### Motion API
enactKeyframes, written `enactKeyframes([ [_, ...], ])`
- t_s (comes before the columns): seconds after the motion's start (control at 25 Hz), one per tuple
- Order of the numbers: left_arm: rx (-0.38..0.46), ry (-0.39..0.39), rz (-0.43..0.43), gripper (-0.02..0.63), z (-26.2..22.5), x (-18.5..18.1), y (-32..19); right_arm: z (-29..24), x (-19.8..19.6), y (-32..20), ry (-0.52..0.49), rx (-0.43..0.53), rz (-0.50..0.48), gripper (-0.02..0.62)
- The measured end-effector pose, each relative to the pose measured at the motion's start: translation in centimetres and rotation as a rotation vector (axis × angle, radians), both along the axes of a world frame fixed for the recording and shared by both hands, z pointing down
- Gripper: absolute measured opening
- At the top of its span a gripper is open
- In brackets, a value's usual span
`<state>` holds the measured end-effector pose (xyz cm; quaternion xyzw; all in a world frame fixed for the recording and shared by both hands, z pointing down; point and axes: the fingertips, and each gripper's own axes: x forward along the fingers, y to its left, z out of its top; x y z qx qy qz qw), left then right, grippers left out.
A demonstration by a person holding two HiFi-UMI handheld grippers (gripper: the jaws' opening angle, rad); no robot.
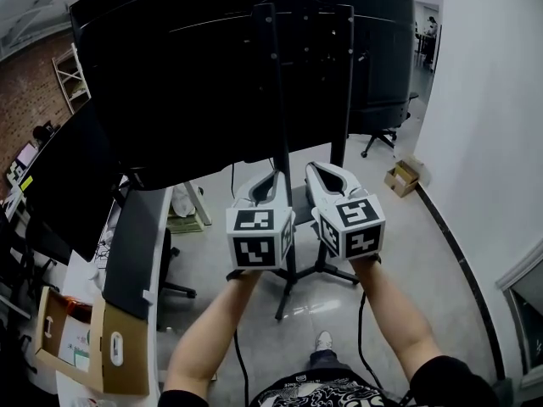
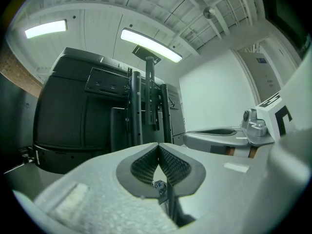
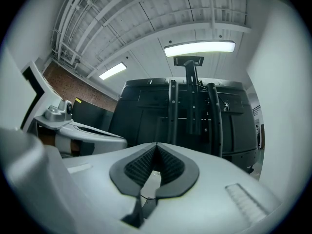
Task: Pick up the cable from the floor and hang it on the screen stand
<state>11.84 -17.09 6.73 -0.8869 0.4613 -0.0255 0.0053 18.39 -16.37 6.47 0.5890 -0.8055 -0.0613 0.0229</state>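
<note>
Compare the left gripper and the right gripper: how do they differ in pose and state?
The left gripper sits left of the middle pole of the screen stand; the right gripper sits between its two poles. The left gripper's marker cube looks square to the head camera; the right gripper's is tilted. Both point at the stand, jaws together, holding nothing.

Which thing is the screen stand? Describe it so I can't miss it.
Find the big black screens filling the top of the head view. The screen stand is the pair of black upright posts down their middle, ending in splayed legs on the floor; the office chair beyond, at right, is far shorter.
</note>
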Motion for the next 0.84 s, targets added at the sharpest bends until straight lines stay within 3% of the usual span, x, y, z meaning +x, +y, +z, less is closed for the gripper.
enactKeyframes([
  [0.84,-0.016,0.007,0.010,-0.002,0.7,-1.3,2.0,0.7,-2.1,1.8,0.002,-0.011,-0.005,0.005],
])
